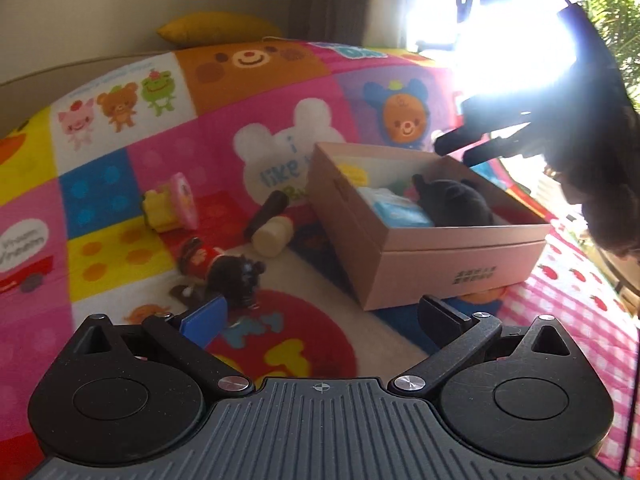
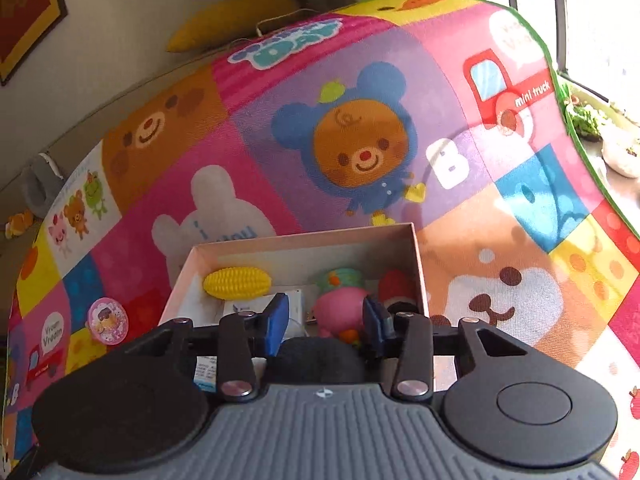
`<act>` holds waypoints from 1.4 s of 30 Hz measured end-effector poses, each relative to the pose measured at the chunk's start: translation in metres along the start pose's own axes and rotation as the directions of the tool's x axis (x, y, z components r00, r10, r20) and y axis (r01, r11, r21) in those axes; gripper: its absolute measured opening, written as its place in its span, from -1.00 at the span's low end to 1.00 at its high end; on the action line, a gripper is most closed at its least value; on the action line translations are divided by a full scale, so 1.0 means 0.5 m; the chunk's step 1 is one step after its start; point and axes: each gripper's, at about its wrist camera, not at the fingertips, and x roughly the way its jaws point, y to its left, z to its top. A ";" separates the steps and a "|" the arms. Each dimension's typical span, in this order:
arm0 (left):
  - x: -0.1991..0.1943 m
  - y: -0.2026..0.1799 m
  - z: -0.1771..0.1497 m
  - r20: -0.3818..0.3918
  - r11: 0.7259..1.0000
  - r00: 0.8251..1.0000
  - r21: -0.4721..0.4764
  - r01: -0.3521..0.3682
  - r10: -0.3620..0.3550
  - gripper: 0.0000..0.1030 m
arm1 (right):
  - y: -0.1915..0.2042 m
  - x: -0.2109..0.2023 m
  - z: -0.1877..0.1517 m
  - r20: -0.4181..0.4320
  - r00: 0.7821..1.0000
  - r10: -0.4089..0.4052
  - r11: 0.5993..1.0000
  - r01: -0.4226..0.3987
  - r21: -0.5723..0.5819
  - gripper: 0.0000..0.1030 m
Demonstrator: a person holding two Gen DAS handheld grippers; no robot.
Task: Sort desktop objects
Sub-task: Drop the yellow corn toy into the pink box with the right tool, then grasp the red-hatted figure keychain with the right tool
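A pink cardboard box (image 1: pixel 448 264) stands open on the colourful play mat (image 1: pixel 120 184). In it lie a black plush (image 1: pixel 456 204), a blue-and-white pack (image 1: pixel 400 210), a yellow toy corn (image 2: pixel 238 282) and a pink toy (image 2: pixel 340 310). My right gripper (image 2: pixel 325 322) hovers over the box (image 2: pixel 416 264), part-way open, with nothing pinched; the black plush (image 2: pixel 316 356) lies below it. The left wrist view shows that gripper (image 1: pixel 452 151) above the box's far rim. My left gripper (image 1: pixel 320 320) is wide open and empty, near a doll with dark hair and a red top (image 1: pixel 224 268).
Left of the box, a wooden mallet-like toy (image 1: pixel 268 228) and a pink-and-yellow toy (image 1: pixel 172 208) lie on the mat. A round pink toy (image 2: pixel 108 320) is beside the box. A yellow cushion (image 1: pixel 216 28) sits beyond the mat. Bright window glare fills the upper right.
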 end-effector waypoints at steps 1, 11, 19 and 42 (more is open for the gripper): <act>-0.006 0.022 -0.001 -0.006 0.999 0.999 -0.020 -0.051 0.051 1.00 | 0.029 -0.015 -0.010 0.014 1.000 0.017 0.999 -0.017 -0.051 -0.21; -0.053 0.209 -0.024 -0.009 0.900 0.939 -0.284 -0.331 0.343 1.00 | 0.357 -0.054 -0.189 0.019 0.984 0.176 0.792 -0.130 -0.597 -0.20; -0.069 0.238 -0.038 0.032 0.886 0.957 -0.389 -0.252 0.287 1.00 | 0.473 0.087 -0.245 -0.046 0.996 0.073 0.736 -0.085 -0.671 -0.16; 0.035 0.046 0.040 0.073 0.990 0.988 0.027 -0.140 0.138 0.46 | 0.096 -0.218 -0.328 0.051 0.995 0.090 0.935 -0.067 -0.349 0.40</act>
